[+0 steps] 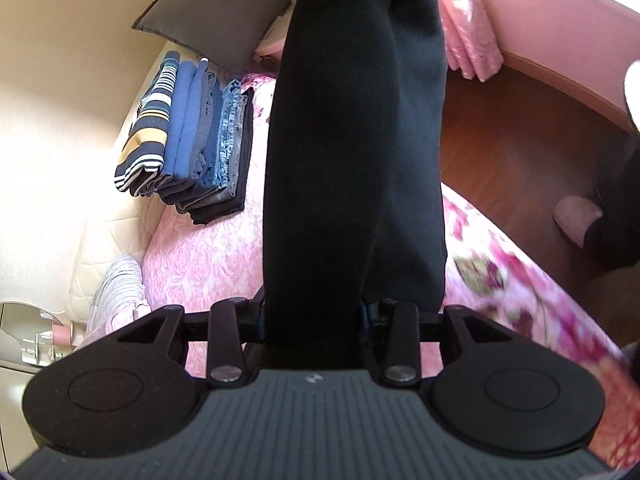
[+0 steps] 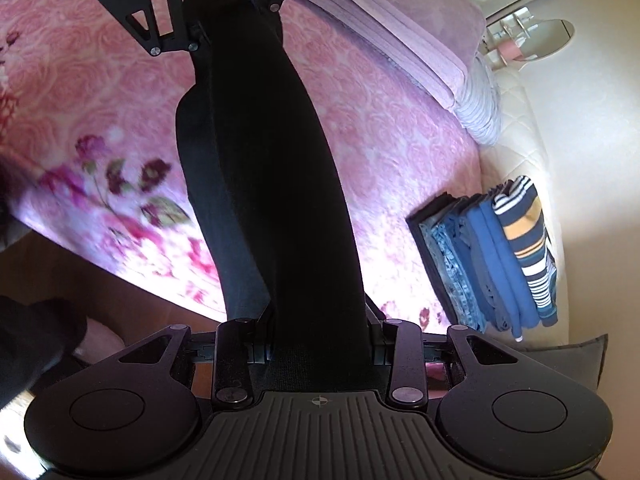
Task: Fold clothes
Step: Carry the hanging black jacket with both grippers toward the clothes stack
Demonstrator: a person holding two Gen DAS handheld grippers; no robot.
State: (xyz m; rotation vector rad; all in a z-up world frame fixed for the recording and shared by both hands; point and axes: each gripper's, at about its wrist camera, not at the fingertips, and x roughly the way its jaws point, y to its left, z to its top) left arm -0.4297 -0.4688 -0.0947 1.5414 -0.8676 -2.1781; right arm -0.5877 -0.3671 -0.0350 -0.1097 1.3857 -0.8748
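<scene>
The left gripper [image 1: 316, 320] angles down over the pink bedspread [image 1: 208, 248], its jaws clamped on one end of a black garment [image 1: 356, 140]; the right gripper [image 2: 320, 340], tilted down likewise, is clamped on the other end. The garment hangs as one long dark band stretched between the two, its long axis running from gripper to gripper above the bed's floor-side edge, apparently clear of the bedspread, though blur makes this uncertain. A stack of folded clothes [image 1: 192, 132] sits at the bed's wall-side edge, and no writing is legible.
</scene>
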